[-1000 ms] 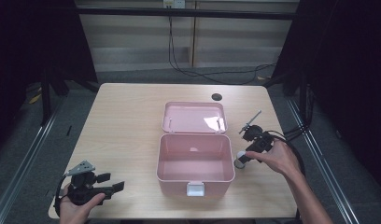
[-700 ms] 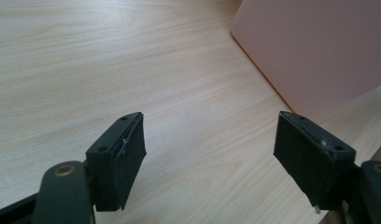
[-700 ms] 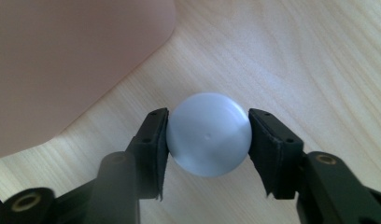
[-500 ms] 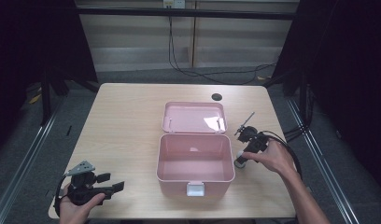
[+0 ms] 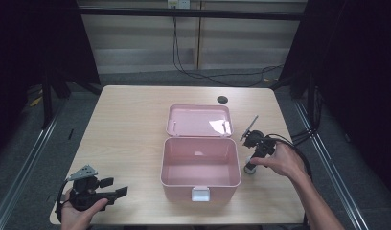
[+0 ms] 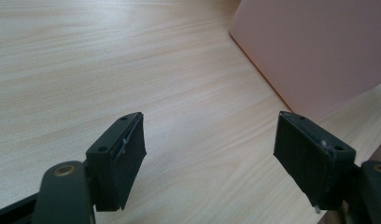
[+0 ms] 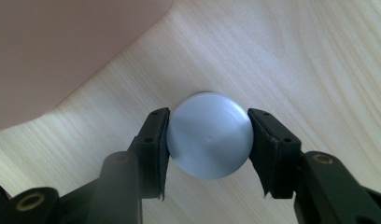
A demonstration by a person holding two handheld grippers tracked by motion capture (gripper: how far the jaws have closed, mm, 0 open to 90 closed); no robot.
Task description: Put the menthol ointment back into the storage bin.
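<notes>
An open pink box (image 5: 177,190) stands mid-table, its lid (image 5: 199,120) folded back flat. Just right of it, a small round container with a pale grey-white top (image 7: 209,137) stands on the table (image 5: 251,168). My right gripper (image 7: 209,116) points down over it, and both pads press on the sides of its top: it is shut on the container. In the high view, my right gripper (image 5: 251,163) sits under the person's hand. My left gripper (image 5: 116,188) rests at the table's front left corner, open with nothing between its jaws (image 6: 209,140).
The pink box's wall (image 6: 319,46) lies ahead and to the right of the left gripper, and close beside the right one (image 7: 62,46). A small black disc (image 5: 222,99) marks the table's far side. Cables trail off the right edge. Bare wood spreads across the left half.
The right gripper has leaned slightly toward the box over the small container. The left hand has stayed still.
</notes>
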